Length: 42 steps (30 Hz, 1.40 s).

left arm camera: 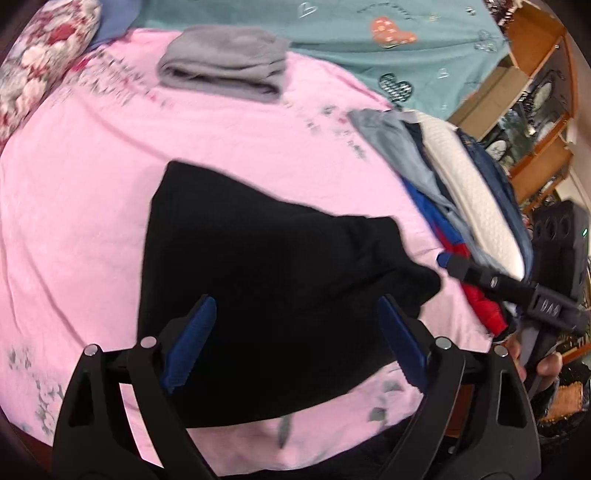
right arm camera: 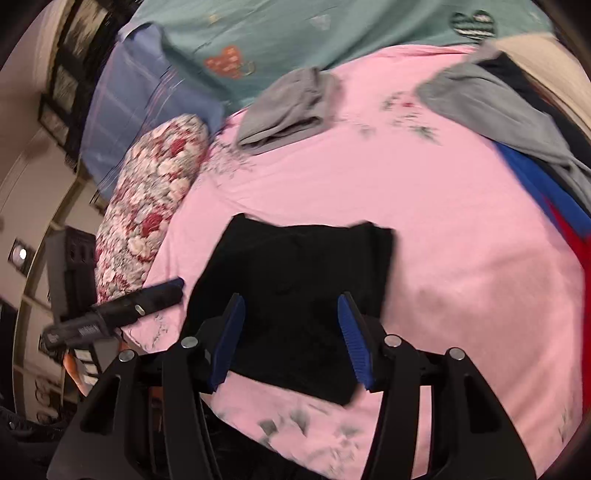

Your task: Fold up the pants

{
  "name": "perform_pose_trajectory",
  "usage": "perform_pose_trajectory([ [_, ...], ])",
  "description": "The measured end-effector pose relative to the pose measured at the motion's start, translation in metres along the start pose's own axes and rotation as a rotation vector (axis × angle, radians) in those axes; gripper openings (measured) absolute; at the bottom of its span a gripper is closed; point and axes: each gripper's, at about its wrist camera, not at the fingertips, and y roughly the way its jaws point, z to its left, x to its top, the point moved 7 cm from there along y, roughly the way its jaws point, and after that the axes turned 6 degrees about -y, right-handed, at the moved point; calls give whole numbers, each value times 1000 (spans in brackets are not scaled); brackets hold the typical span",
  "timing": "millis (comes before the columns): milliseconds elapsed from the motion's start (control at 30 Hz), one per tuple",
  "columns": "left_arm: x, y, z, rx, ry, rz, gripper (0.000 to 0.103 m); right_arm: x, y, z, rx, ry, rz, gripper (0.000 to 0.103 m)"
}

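Observation:
Black pants point(left arm camera: 266, 266) lie folded into a compact rectangle on the pink bed sheet point(left arm camera: 92, 184). My left gripper point(left arm camera: 295, 301) hovers over their near part, open wide, blue pads apart and pinching nothing. In the right wrist view the same pants point(right arm camera: 303, 280) sit below my right gripper point(right arm camera: 291, 297), which is open about halfway with no cloth between its pads. A finger point(left arm camera: 454, 264) of the right gripper shows at the pants' right corner, and a finger point(right arm camera: 162, 291) of the left one reaches in beside their left edge.
A folded grey garment point(left arm camera: 225, 62) rests farther back on the sheet. A pile of grey, blue, red and white clothes point(left arm camera: 443, 184) lines the right side. A floral pillow point(right arm camera: 155, 192) lies at the left, a teal blanket point(left arm camera: 369, 22) behind, and wooden shelves point(left arm camera: 535, 92) beyond the bed.

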Motion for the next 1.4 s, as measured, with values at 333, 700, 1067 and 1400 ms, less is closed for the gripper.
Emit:
perform_pose_trajectory([
  [333,-35,30,24,-20,30,120,78,-58,45,-29,-241,-42,185,39],
  [700,-33,20,29,-73,-52,171,72,72,142,90,0,-342,350,57],
  [1067,-43,24,22,-32,22,196,69,64,242,86,-158,-556,540,12],
  [1400,-44,30,22,-52,15,210,71,68,260,85,-267,-565,513,15],
])
